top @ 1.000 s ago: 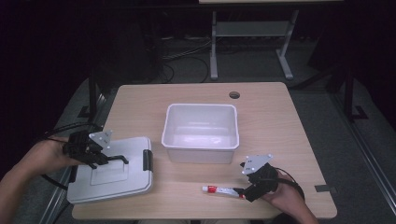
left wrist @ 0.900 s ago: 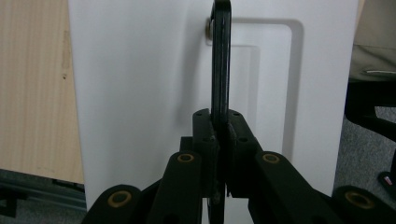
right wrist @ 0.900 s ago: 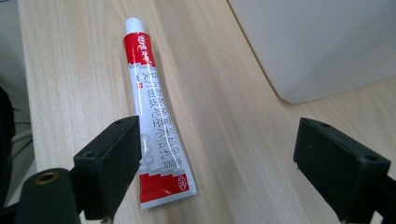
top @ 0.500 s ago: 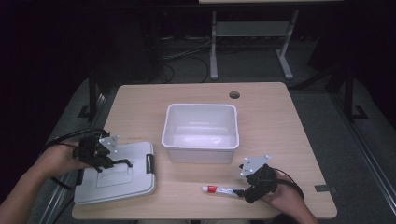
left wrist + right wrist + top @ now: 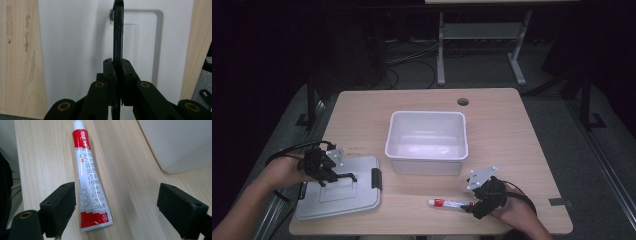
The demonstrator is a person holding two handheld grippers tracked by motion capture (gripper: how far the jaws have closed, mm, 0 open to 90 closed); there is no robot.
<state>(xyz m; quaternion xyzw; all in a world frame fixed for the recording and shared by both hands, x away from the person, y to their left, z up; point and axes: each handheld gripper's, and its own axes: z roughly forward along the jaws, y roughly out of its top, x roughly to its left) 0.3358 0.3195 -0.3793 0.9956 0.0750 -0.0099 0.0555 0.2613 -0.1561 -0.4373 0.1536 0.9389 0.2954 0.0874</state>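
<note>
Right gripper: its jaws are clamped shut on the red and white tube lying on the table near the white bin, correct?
Not clamped. The right gripper view shows the right gripper open, its jaws apart, the tube lying free on the table near the bin.

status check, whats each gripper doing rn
Left gripper shut on lid handle, lid flat on table. Right gripper open around ointment tube. White bin nearby, uncovered.

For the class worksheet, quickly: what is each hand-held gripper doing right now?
Left hand-held gripper: shut on the lid's black handle.
Right hand-held gripper: open, with the red-and-white tube lying between its jaws, not gripped.
</note>
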